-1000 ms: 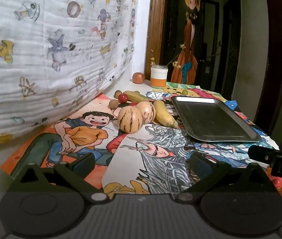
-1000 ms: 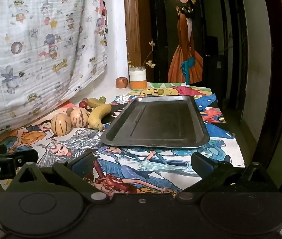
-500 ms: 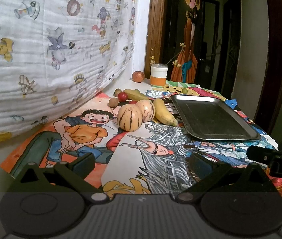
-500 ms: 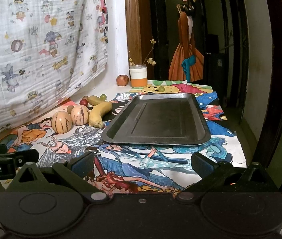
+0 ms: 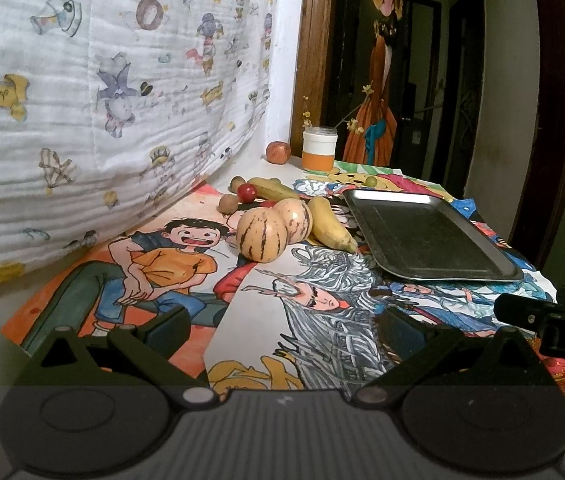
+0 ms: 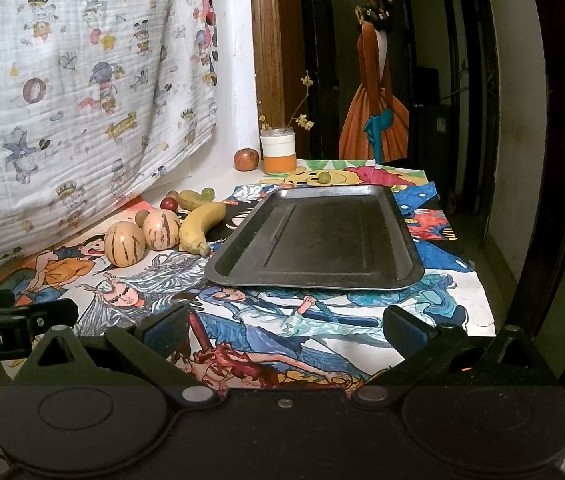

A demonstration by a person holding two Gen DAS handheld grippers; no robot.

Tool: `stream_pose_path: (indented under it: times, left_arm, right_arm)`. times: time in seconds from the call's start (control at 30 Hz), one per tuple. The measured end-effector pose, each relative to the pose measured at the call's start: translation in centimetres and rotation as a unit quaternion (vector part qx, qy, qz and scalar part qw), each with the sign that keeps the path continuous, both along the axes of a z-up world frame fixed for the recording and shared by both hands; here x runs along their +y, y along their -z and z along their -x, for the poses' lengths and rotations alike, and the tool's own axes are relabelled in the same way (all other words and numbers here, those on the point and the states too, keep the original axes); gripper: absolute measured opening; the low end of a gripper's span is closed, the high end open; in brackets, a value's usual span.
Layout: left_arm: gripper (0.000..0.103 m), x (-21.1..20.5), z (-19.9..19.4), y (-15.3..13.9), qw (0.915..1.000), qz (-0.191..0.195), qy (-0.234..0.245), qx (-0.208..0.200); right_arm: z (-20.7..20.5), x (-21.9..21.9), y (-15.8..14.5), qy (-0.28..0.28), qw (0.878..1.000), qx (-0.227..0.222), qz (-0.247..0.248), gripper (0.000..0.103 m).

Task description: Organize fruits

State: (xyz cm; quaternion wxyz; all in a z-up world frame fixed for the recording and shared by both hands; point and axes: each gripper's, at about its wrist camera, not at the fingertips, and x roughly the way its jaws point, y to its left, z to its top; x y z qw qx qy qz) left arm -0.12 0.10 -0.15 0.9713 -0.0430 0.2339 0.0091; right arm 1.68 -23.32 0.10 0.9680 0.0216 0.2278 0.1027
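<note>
A: Well, the left wrist view looks straight at the fruit: two striped melons (image 5: pixel 261 233) touching, a banana (image 5: pixel 330 227) just beside them, a red cherry tomato (image 5: pixel 247 192) behind.

B: And the right wrist view faces the metal tray (image 6: pixel 238 254), bare, with a green grape (image 6: pixel 324 177) beyond its far rim that barely shows from the left.

A: The left gripper (image 5: pixel 282 326) hovers low over the drawn posters (image 5: pixel 162 264), fingers spread wide, holding nothing.

B: Same for the right gripper (image 6: pixel 284 326): level, near the table's front edge, jaws apart and unloaded. Each view catches the other gripper at its edge.
</note>
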Motion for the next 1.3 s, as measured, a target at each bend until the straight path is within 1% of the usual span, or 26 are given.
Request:
stream_pose_path:
  times: [1.3]
  left_arm:
    - [0.103, -0.22, 0.18, 0.19, 1.0000, 0.001, 0.002, 0.002]
  right_arm:
    - [0.12, 0.10, -0.10, 0.001, 1.000, 0.000, 0.000, 0.103]
